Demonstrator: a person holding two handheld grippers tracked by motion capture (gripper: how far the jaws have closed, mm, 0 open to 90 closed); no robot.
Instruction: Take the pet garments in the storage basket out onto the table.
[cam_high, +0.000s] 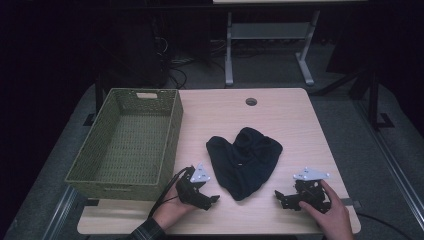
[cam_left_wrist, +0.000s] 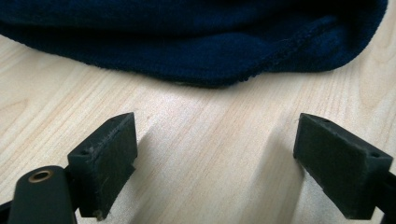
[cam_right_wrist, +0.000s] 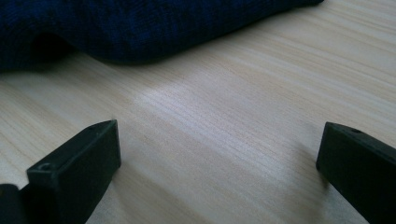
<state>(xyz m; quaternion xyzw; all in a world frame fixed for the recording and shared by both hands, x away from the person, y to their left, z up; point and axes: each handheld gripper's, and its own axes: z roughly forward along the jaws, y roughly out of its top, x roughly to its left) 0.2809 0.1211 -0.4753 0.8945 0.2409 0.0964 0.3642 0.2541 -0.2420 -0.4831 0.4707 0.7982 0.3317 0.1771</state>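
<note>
1. Left tool (cam_high: 212, 198) and right tool (cam_high: 278, 195) rest low on the bench (cam_high: 280, 115), jaws spread and empty, flanking the garment's near tip, probably to pinch it from both sides.
2. The dark garment (cam_high: 245, 160) lies crumpled just ahead, between them.
3. Beyond the left tool, the woven basket (cam_high: 172, 135) holds nothing.

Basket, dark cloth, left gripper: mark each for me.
basket (cam_high: 172, 131): high view, on its right wall.
dark cloth (cam_high: 245, 160): high view, middle of the heap.
left gripper (cam_left_wrist: 215, 161): left gripper view, midway between its open fingertips, just short of the cloth's hem.
</note>
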